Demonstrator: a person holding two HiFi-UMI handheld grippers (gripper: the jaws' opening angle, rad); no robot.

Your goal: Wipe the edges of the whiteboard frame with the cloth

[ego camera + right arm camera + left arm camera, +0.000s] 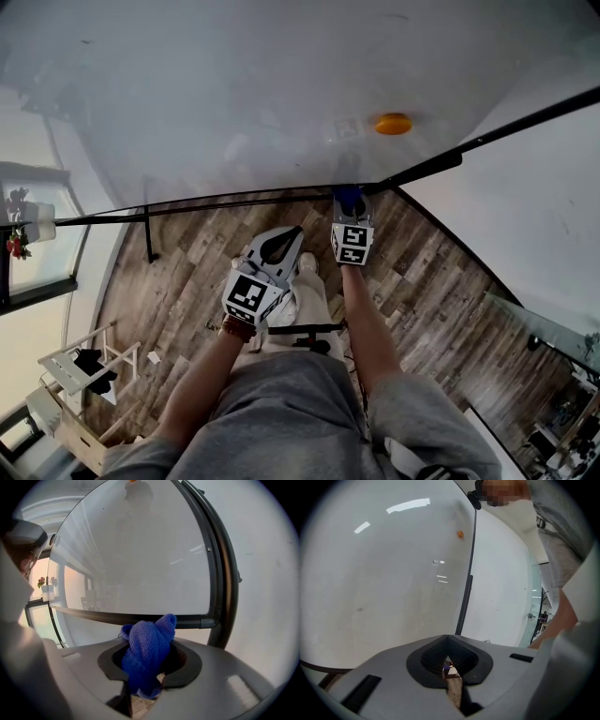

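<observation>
While the right tool [349, 208] is clamped on a bunched blue cloth [149, 648], the left tool [278, 246] hangs back over the floor [187, 272], jaws pressed together with nothing between them.

Position: cloth is up at the lower right corner of the whiteboard [234, 94], where the bottom rail of the frame [140, 617] meets the dark side rail [220, 564]. Head view puts the wad right at the corner. Right gripper view shows its tip just short of, or just on, the bottom rail; contact cannot be confirmed. Orange magnet [393, 124] sits on the board above, well apart from the corner.

Step, as judged: start of a pass along a frame edge, from the corner.

Risks:
- Only a small knob of cloth stands proud of the jaws. Pressing too hard or at a flat angle could bring the hard jaw tips onto the rail, scraping it instead of wiping.
- Corner joint is a likely snag. A drag across it could tug the wad loose, since most of it sits outside the grip.
- Wad is narrow and rounded. One pass may touch only one face of the rail and leave the rest unwiped.
- Drift upward would put the cloth on the board surface, not the frame.
</observation>
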